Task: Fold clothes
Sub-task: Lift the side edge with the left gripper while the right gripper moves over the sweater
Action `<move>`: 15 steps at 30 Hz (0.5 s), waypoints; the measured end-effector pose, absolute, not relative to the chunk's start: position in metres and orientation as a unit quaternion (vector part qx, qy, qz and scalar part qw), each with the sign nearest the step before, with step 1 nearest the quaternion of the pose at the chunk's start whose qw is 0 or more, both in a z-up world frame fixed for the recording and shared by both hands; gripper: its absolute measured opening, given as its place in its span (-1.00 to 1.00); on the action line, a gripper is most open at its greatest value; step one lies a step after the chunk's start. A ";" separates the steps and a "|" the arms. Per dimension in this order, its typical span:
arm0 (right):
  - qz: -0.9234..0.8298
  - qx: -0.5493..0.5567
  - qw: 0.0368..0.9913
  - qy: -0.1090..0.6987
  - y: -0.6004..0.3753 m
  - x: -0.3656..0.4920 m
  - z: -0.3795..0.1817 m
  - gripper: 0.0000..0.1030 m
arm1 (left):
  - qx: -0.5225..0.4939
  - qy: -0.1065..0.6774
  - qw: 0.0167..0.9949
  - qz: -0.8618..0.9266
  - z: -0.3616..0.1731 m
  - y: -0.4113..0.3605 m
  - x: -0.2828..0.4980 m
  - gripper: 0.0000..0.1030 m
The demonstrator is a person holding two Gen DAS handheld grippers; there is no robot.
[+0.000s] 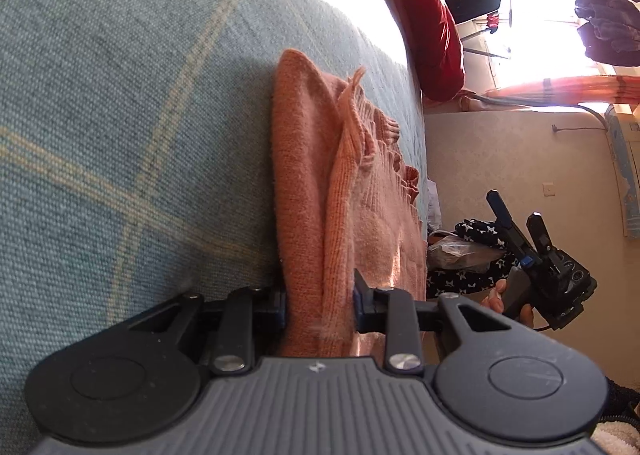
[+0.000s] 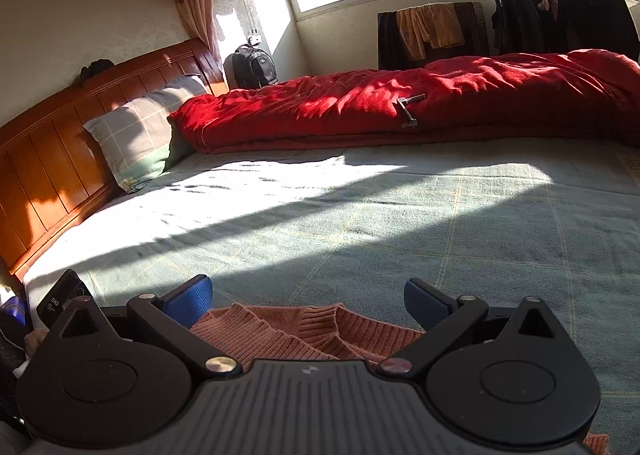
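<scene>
Left gripper point(image 1: 320, 305): jaws nearly closed, pads pinching a bunched fold of the pink ribbed-knit sweater point(image 1: 352, 191), fringed hem visible. Sweater lies on the bed sheet point(image 1: 120, 95), a coarse teal weave with pale yellow grid lines. Right gripper point(image 2: 308, 301): jaws wide apart, blue pads clear of the sweater's ribbed collar below them, holding nothing. Black tag at left reads "DAS" point(image 2: 56, 305). Beyond: plaid pillow point(image 2: 140, 131), red quilt point(image 2: 400, 103), wooden slatted headboard point(image 2: 60, 135).
</scene>
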State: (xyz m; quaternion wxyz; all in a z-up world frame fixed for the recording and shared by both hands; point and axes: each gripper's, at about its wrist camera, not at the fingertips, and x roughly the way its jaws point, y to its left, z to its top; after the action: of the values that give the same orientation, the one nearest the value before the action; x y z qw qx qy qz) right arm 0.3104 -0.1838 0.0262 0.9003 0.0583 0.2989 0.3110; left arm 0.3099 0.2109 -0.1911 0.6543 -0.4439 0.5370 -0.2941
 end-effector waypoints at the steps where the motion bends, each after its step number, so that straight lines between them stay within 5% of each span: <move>1: 0.312 0.058 0.900 0.300 -0.184 0.310 0.026 1.00 | -0.440 0.537 0.654 -0.299 -0.192 0.209 0.314 -0.43; 15: 0.316 0.167 0.858 0.368 -0.199 0.307 0.003 1.00 | -0.360 0.543 0.724 -0.227 -0.150 0.184 0.308 -0.59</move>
State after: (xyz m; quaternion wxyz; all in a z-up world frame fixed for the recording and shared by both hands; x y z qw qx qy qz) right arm 0.3065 -0.1994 0.0034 0.8582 0.1674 0.3681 0.3162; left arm 0.3077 0.1836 -0.1495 0.7243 -0.3600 0.5426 -0.2269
